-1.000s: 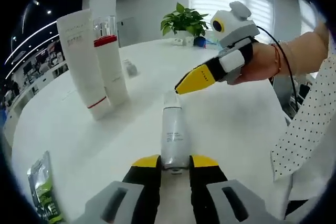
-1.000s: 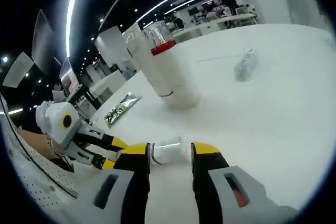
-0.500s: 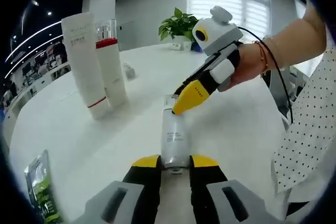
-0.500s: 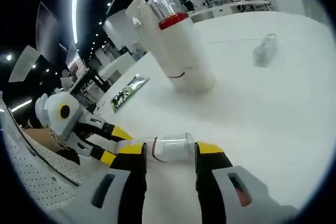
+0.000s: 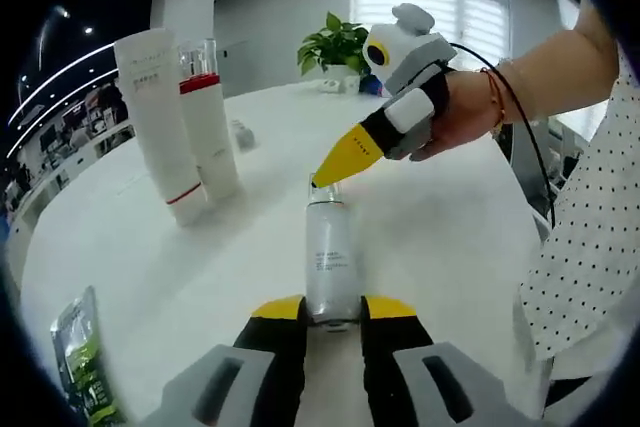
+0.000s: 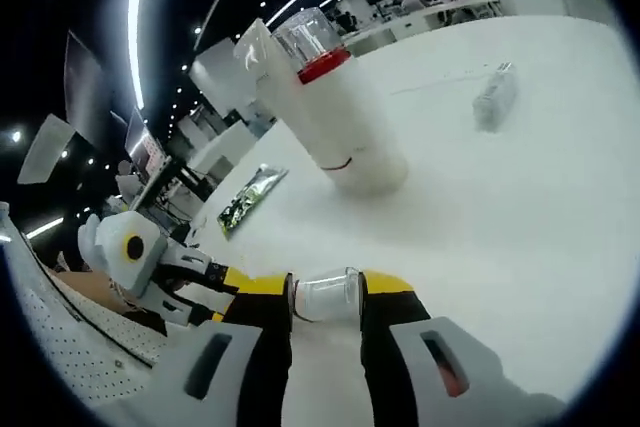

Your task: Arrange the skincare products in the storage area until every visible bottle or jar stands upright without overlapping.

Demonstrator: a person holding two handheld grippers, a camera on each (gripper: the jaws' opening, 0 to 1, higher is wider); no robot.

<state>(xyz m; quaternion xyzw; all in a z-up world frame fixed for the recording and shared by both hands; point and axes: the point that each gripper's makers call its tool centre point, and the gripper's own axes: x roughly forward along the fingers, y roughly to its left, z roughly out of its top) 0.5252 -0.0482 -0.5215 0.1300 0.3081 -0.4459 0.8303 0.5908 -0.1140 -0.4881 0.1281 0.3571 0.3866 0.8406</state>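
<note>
A small white bottle (image 5: 328, 247) with a clear cap (image 6: 325, 294) lies along the white table (image 5: 450, 237). My left gripper (image 5: 332, 309) is shut on its base end. My right gripper (image 6: 326, 287) is shut on the clear cap, and in the left gripper view it comes in from the right with its yellow tips (image 5: 340, 162) at the bottle's far end. The left gripper (image 6: 222, 292) appears at the left of the right gripper view. A tall white tube (image 5: 152, 117) and a white bottle with a red band (image 5: 208, 117) stand upright side by side.
A small pale item (image 5: 244, 132) lies beyond the standing pair. A green sachet (image 5: 80, 357) lies near the table's edge. A potted plant (image 5: 340, 42) stands at the far side. A person's hand and dotted sleeve (image 5: 590, 227) are at the right.
My right gripper's jaws have drawn in onto the clear cap. That gripper has tilted a little at the bottle's far end. The left gripper keeps its hold.
</note>
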